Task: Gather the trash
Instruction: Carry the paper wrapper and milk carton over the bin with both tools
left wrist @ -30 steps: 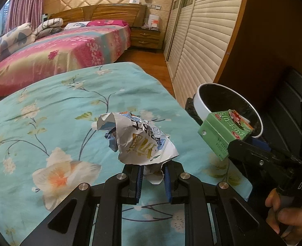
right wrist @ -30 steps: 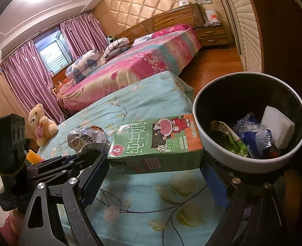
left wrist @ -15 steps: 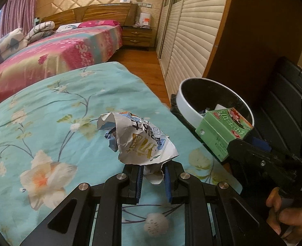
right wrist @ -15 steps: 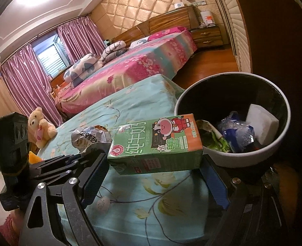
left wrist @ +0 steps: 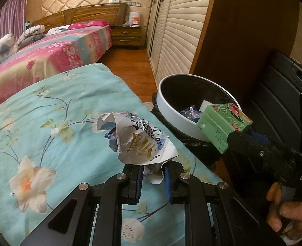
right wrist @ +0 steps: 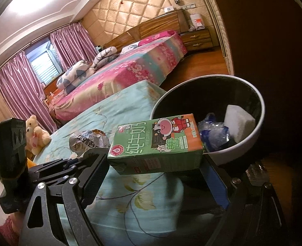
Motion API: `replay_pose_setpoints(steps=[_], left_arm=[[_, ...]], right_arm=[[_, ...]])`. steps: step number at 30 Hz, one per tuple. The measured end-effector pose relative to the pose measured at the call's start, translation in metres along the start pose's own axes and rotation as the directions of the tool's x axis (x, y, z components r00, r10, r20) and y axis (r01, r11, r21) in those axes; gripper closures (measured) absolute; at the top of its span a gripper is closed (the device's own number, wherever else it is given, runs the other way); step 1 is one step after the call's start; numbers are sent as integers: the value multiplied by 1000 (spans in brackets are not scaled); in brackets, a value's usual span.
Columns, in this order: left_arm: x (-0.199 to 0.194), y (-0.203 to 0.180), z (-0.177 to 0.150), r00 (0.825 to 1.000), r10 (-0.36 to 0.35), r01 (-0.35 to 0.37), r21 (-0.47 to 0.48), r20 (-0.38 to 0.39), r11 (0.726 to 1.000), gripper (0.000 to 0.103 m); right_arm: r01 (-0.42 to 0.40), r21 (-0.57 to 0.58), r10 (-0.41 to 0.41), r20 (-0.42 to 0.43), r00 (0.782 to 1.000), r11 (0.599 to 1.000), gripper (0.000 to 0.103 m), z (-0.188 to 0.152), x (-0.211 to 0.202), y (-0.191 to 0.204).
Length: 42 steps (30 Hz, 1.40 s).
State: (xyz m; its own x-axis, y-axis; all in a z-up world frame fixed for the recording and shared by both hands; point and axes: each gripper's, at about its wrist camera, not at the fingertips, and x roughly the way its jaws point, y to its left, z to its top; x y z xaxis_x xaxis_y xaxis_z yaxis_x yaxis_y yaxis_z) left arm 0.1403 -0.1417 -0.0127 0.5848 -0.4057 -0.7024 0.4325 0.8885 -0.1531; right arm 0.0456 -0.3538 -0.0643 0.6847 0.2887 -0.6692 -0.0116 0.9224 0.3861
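My left gripper [left wrist: 152,177] is shut on a crumpled silver snack wrapper [left wrist: 137,138] and holds it above the turquoise floral bed [left wrist: 48,123]. My right gripper [right wrist: 155,171] is shut on a green milk carton [right wrist: 157,145], held lengthwise between the jaws at the near rim of the white trash bin [right wrist: 243,139]. In the left wrist view the carton [left wrist: 222,125] overlaps the bin's near rim [left wrist: 171,110]. The bin holds a blue wrapper [right wrist: 214,131] and a white block [right wrist: 239,121]. The wrapper also shows in the right wrist view [right wrist: 87,141].
A dark wooden cabinet [left wrist: 243,30] and a black case [left wrist: 280,94] stand right of the bin. A louvred wardrobe [left wrist: 177,26] lines the wall. A pink bed [left wrist: 48,53] lies beyond, with wood floor [left wrist: 130,65] between. A teddy bear [right wrist: 36,135] sits at the bed's far side.
Both grippers have moved right toward the bin with their loads. The carton now overlaps the bin's near rim, and the bin looks larger and nearer in both views.
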Motion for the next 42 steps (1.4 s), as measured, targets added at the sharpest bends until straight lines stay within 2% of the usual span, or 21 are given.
replay_pose_setpoints(steps=[42], left_arm=[[35, -31, 35, 998, -62, 62, 48, 1, 997, 87]], right_arm=[[93, 29, -93, 19, 995, 995, 13, 28, -6, -38]])
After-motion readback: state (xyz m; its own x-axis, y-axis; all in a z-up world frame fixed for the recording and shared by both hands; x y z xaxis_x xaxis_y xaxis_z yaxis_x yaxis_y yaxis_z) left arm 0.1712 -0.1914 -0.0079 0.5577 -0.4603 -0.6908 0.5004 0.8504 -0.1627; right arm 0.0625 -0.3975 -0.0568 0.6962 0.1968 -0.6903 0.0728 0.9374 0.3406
